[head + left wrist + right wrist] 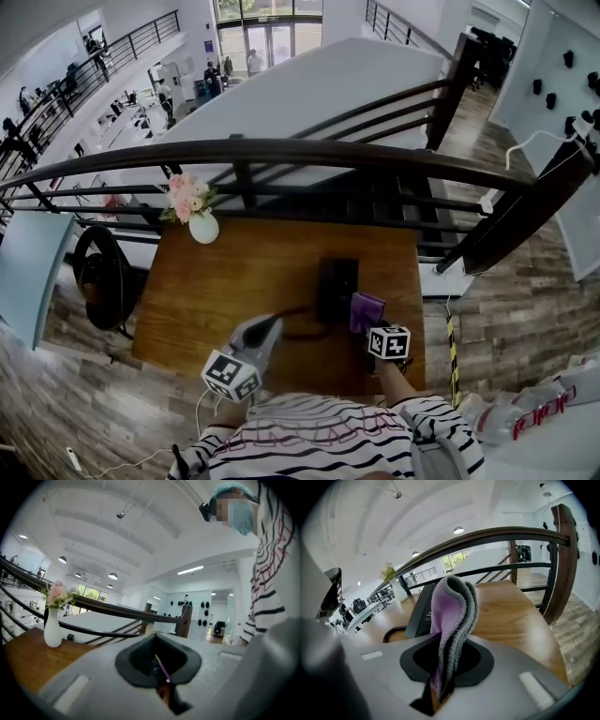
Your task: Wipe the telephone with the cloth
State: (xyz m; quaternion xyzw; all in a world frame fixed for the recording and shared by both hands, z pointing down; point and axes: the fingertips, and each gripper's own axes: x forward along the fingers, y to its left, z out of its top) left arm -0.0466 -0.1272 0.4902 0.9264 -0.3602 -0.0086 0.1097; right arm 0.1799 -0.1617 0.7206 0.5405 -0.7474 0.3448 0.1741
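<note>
A black telephone lies on the wooden table, right of centre, and its coiled cord trails toward me. My right gripper is shut on a folded purple and grey cloth, which is at the phone's near right corner. In the right gripper view the cloth stands up out of the gripper, with the telephone just behind it. My left gripper hovers left of the phone, near the cord. In its own view the left gripper looks shut and holds nothing.
A white vase of pink flowers stands at the table's far left corner; the vase also shows in the left gripper view. A dark wooden railing runs along the table's far edge over a drop. A black office chair sits to the left.
</note>
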